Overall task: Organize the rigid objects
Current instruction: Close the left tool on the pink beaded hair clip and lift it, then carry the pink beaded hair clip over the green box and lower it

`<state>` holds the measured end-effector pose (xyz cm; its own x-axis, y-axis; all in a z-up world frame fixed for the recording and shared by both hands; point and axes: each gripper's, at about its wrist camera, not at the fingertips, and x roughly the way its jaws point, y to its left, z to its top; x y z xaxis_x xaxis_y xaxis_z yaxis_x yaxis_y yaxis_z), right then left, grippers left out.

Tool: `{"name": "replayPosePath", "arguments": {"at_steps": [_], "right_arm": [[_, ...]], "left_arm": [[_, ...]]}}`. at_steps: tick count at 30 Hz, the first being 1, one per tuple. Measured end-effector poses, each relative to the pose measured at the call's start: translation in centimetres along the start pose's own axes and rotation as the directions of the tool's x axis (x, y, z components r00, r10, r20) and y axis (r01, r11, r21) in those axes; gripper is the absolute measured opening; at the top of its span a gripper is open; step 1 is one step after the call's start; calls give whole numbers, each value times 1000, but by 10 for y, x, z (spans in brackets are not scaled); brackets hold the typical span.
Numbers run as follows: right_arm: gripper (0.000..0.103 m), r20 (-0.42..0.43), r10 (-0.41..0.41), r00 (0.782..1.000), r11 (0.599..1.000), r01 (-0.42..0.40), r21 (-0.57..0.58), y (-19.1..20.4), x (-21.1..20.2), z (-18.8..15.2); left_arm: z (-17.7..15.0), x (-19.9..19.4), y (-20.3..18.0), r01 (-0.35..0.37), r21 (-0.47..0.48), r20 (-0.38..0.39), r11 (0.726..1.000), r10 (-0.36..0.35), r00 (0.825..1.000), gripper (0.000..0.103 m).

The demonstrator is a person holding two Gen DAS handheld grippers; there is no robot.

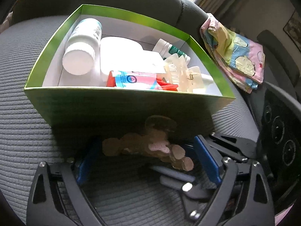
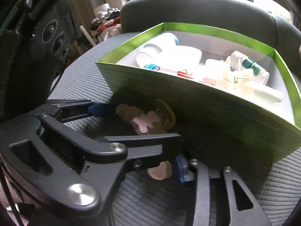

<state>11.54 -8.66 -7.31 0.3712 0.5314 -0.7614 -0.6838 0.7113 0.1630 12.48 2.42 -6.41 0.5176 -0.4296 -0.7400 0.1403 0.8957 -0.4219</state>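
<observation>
Evidently the brown hair clip (image 1: 150,145) lay on the seat cushion (image 1: 28,94) just near of the green box (image 1: 131,109), long axis left-right, between the left hand-held gripper (image 1: 148,162)'s released jaws (right hand-held gripper (image 2: 169,154) released, beside it).

Left gripper (image 1: 148,162) and right gripper (image 2: 171,171) both spread wide, crossing low.

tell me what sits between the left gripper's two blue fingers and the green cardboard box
A tan and pink bear-shaped clip lies on the grey ribbed seat, between the open left gripper and the green cardboard box, in the left wrist view.
</observation>
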Motion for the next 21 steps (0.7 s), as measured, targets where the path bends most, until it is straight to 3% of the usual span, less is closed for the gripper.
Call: {"name": "replayPosePath", "arguments": {"at_steps": [2, 10, 21], "right_arm": [[28, 3, -4, 1000, 1000, 4, 2, -2, -3, -2], [28, 21, 4, 1000, 1000, -4, -8, 4, -17, -7], [28, 80, 8, 997, 999, -4, -51, 21, -52, -5]], "left_arm": [[-1, -2, 2, -8, 2, 3, 1000, 8, 1000, 83], [-7, -13, -2, 4, 10, 14, 1000, -5, 1000, 82], [-9, -47, -32, -18, 86, 87, 996, 10, 996, 82]]}}
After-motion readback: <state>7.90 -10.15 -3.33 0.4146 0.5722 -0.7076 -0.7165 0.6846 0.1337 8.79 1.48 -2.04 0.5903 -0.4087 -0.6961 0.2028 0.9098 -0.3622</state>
